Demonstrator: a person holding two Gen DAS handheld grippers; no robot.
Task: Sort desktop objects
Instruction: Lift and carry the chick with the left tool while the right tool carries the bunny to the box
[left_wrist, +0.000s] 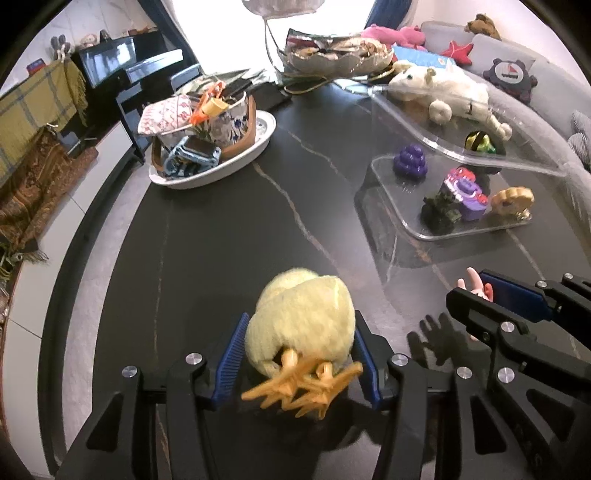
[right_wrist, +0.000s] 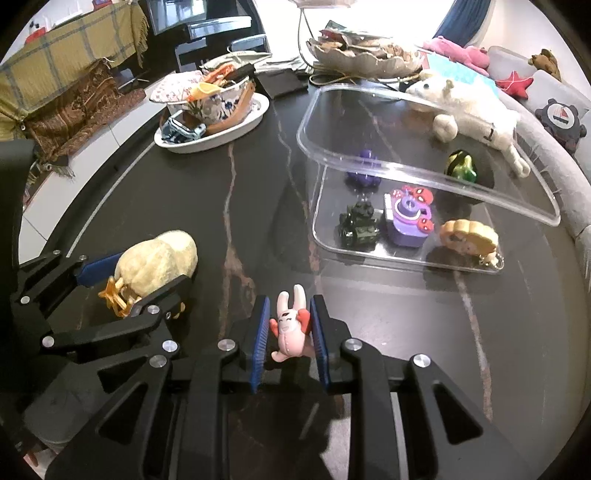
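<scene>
**On the dark desk, both hands loaded and two ways to lose the load**

On the dark marbled desk (right_wrist: 229, 206) the biggest thing to get past was the clear two-tier tray (right_wrist: 424, 155) on the right. Its upper shelf, carrying a long white plush animal (right_wrist: 476, 110), overhung the lower one, where a purple grape toy (right_wrist: 364, 170), a green toy truck (right_wrist: 358, 225), a purple toy camera (right_wrist: 408, 218) and a yellow shell charm (right_wrist: 469, 236) already sat close together. Anything reached in low could, I judged, catch that overhang or knock the small pieces about.

Nearer the front, the left gripper (left_wrist: 299, 354) had its blue-padded fingers (left_wrist: 231, 354) closed on the yellow plush chick (left_wrist: 303, 317), which was just above the desk with its orange feet (left_wrist: 303, 387) sticking back towards the camera. The body was soft and round and bulged well past the pads, so it might squash, roll or slide out if the hand tipped.

Smallest of all, the right gripper (right_wrist: 288, 328) had pinched the pink rabbit figure (right_wrist: 290, 325) at the waist, ears pointing forward. It was hard, smooth and narrow, so it looked likely to pivot or drop from a light hold. The two grippers were also close beside each other and could bump.
</scene>
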